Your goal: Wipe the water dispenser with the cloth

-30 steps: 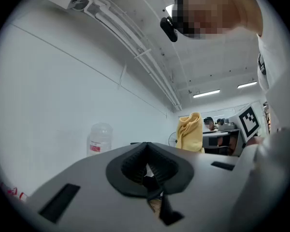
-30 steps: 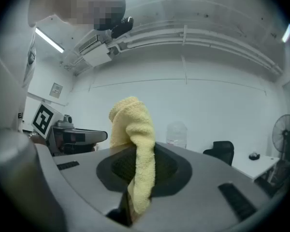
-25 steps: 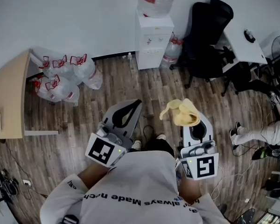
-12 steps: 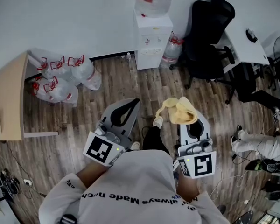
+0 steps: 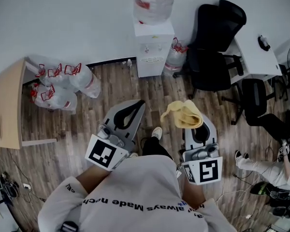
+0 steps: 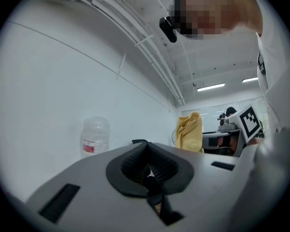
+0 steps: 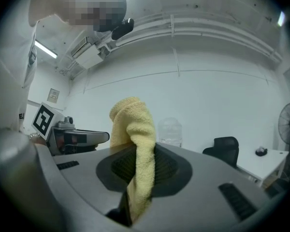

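Note:
The white water dispenser (image 5: 152, 50) stands against the far wall with a clear bottle (image 5: 153, 3) on top; that bottle also shows in the left gripper view (image 6: 95, 137) and the right gripper view (image 7: 169, 132). My right gripper (image 5: 197, 125) is shut on a yellow cloth (image 5: 184, 114), which bunches above its jaws (image 7: 135, 149). My left gripper (image 5: 130, 114) is shut with nothing in it (image 6: 147, 170). Both grippers are held well short of the dispenser, over the wooden floor.
Several empty water bottles (image 5: 60, 83) lie left of the dispenser, beside a wooden table (image 5: 7, 105). A black office chair (image 5: 212, 47) and a white desk (image 5: 253, 52) stand to its right. Another bottle (image 5: 175, 57) leans beside the dispenser. A person's legs (image 5: 261, 170) show at far right.
The person has stepped forward, so the dispenser sits slightly nearer in the head view. Both grippers keep their hold and pose; the cloth stays clamped.

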`<state>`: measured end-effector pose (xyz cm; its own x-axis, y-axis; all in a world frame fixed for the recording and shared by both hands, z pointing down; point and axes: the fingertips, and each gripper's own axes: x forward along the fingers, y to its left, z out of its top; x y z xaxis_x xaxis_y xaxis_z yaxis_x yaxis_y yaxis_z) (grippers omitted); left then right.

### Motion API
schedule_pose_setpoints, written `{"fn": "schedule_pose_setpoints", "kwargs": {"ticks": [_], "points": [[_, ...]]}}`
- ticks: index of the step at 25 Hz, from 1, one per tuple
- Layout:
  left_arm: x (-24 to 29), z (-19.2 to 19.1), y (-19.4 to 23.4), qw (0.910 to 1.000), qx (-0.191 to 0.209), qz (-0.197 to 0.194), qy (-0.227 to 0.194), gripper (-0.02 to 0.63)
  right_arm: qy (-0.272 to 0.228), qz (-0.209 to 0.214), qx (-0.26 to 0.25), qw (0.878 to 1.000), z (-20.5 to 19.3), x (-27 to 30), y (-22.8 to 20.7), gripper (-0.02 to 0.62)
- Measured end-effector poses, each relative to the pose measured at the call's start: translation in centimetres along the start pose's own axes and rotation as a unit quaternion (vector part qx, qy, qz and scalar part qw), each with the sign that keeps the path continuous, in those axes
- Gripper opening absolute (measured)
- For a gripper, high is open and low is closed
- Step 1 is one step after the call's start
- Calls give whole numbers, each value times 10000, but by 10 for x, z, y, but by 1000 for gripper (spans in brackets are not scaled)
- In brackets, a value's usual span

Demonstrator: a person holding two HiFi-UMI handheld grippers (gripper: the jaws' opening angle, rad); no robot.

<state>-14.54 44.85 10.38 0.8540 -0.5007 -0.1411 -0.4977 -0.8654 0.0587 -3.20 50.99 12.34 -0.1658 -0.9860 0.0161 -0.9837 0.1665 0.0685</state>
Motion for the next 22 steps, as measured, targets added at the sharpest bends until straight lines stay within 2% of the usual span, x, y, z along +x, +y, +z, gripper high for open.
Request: {"fn": "schedule_pose_setpoints", "kwargs": {"ticks": [7, 12, 22], "points": [[88, -2, 4, 9996, 29, 270, -23, 17, -4, 199, 38, 9998, -1, 39, -82, 63], [132, -8, 8, 9988, 63, 489, 2, 17, 45, 368, 23, 9993, -6, 63, -128, 63], [164, -30, 42, 9965, -17, 832, 115, 17, 186, 637, 59, 9978, -23, 109, -154, 63]]}}
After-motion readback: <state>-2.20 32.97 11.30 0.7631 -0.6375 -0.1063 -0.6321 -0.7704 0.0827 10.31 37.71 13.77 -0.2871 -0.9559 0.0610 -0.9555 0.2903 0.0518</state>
